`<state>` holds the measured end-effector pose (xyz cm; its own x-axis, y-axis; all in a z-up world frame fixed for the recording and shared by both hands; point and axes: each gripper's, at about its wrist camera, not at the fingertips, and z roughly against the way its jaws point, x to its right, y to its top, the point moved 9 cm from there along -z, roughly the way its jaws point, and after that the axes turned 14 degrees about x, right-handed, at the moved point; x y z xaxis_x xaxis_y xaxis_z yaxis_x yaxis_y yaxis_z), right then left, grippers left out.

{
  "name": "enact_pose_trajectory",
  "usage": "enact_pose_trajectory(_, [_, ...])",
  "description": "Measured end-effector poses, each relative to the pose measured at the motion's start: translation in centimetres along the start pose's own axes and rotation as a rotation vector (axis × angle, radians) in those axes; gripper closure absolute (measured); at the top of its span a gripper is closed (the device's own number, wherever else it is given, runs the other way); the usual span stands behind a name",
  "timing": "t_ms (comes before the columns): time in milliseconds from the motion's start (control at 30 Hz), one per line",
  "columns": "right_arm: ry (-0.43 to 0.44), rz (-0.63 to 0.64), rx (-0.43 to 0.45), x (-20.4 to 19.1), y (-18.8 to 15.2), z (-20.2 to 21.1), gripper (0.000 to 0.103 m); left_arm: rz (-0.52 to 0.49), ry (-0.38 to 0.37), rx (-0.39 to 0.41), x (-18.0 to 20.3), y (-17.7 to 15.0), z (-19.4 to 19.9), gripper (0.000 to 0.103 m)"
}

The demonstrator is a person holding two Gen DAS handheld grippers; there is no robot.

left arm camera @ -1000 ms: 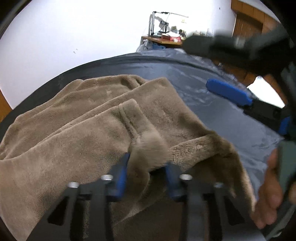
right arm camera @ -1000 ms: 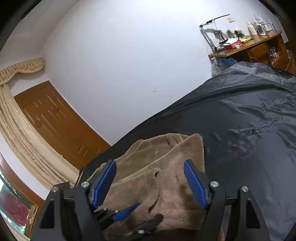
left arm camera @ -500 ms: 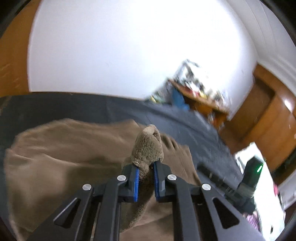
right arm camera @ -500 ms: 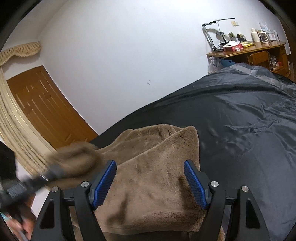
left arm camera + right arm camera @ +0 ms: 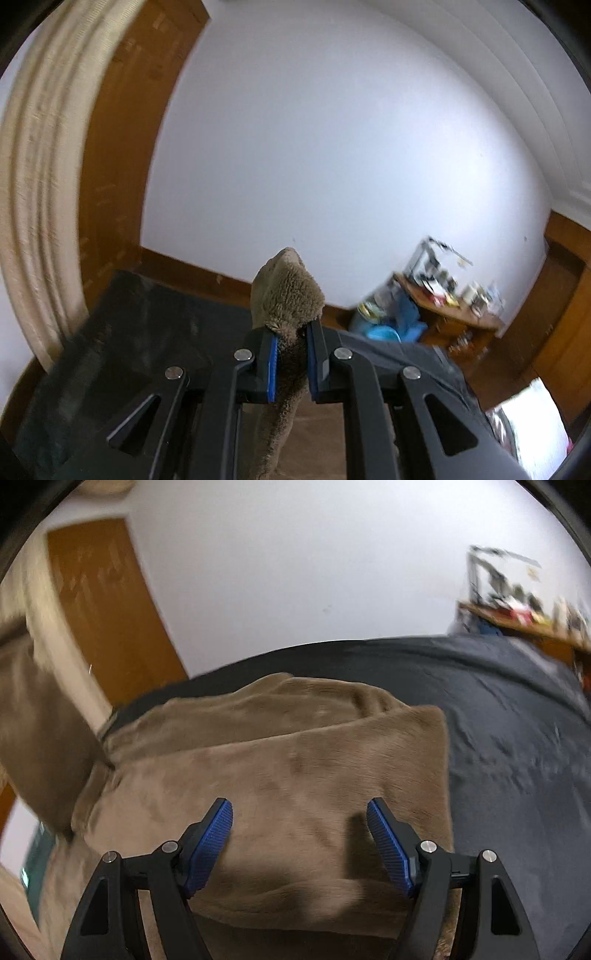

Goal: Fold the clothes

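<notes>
**Fleece pinched and lifted on the left**

A tuft of the brown fleece garment is clamped between the closed jaws of the left gripper. The rest is spread on the dark bed cover, seemingly folded. The right gripper hangs above it, jaws wide, nothing held.

Left tongs clamped, apparently raised; right tongs spread.

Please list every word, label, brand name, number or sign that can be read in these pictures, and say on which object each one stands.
None can be read.
Items on the wooden desk: blurred, too small to read.
Brown fleece garment, left gripper, right gripper: no print visible.
</notes>
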<state>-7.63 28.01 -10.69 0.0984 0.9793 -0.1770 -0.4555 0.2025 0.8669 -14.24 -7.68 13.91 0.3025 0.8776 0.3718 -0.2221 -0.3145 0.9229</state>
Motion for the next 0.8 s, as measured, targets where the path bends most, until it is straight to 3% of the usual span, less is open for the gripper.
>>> enact_pose_trajectory(200, [0.157,0.255,-0.088,-11.1,1.7,-0.8,0.026,0.060,0.017,0.036,-4.7,1.5,0.9,0.089])
enact_pose_trajectory(433, [0.246,0.474,-0.180,-23.4,-1.3,-7.2,0.026,0.138,-0.045,0.007,-6.0,0.8,0.8,0.089])
enact_pose_trajectory(600, [0.185,0.547,-0.222,-26.6,-3.7,-12.7,0.026,0.143,-0.097,0.001,-4.6,0.3,0.8,0.089])
enact_pose_trajectory(800, [0.254,0.437,-0.182,-24.6,-2.2,-11.1,0.026,0.133,-0.174,-0.048,-0.3,-1.4,-0.7,0.089])
